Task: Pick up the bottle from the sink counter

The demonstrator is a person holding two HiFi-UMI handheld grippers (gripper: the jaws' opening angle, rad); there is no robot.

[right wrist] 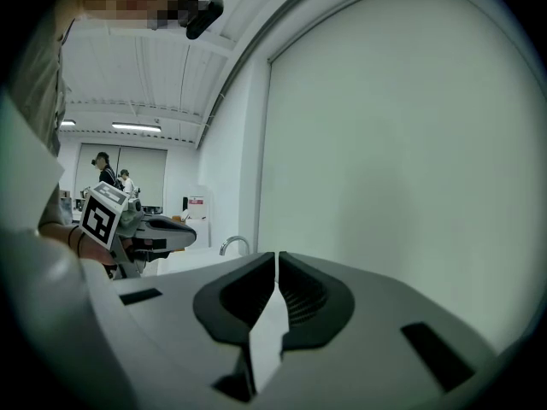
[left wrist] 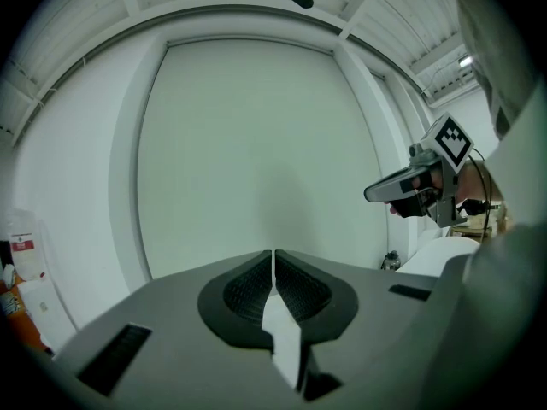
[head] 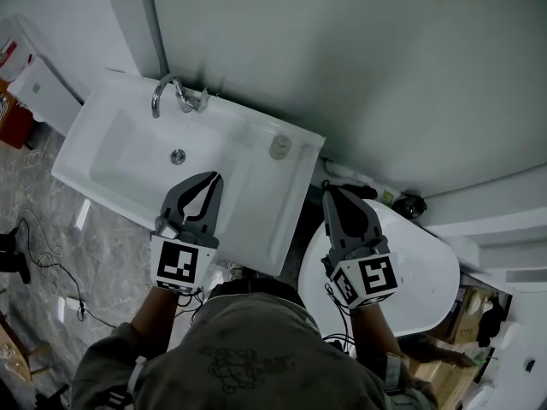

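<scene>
The approach step is judged to be in hand: the left gripper (head: 213,178), held over the glossy white sink counter (head: 261,229), and the right gripper (head: 330,193), held just off its right edge, are each seen with 2 ribbed dark jaws pressed together on nothing. The bottle (head: 279,146), seen from above as a small pale round top, is stood on the flat ledge right of the basin, apart from both grippers. Next, 1 gripper would have to be opened, carried to the bottle and closed about its presumably smooth, round body.
</scene>
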